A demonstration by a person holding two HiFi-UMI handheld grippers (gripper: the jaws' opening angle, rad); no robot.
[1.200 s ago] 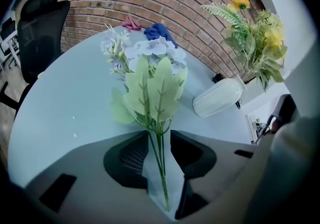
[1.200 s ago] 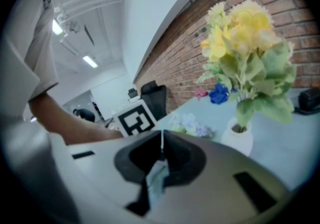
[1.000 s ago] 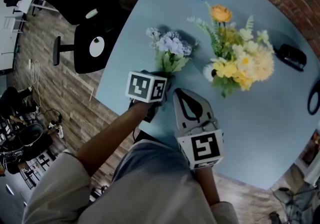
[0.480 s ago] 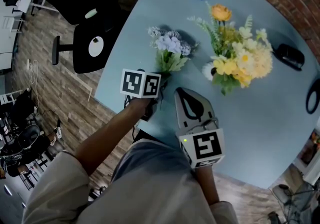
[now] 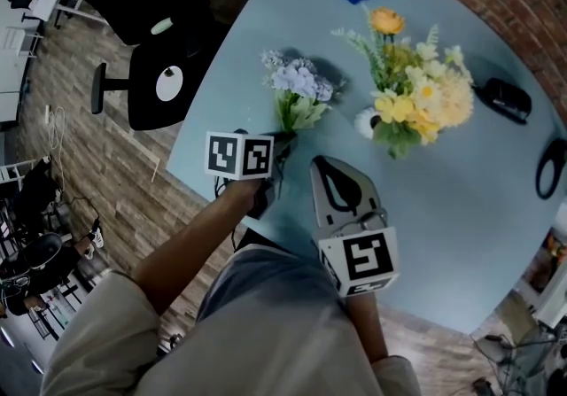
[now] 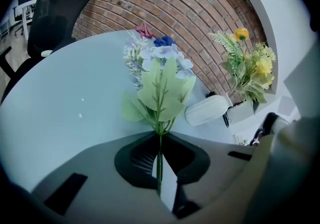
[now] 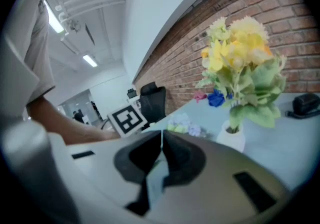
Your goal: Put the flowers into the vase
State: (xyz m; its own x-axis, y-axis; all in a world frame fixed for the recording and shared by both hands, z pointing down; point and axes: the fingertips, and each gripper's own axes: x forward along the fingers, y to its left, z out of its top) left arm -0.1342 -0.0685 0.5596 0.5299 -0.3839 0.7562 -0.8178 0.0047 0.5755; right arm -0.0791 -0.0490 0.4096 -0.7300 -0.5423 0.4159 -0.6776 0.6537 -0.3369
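The left gripper (image 6: 160, 160) has just been closing its jaws, and they now pinch the thin green stem of the pale blue flower sprig (image 5: 299, 89), whose blooms spread just above the gripper at the centre of the head view, over the light blue table (image 5: 461, 217). The right gripper (image 7: 161, 140), lower centre in that view, has its jaws pressed together on nothing. The white vase (image 5: 366, 124), holding yellow flowers (image 5: 416, 97), stands right of the sprig.
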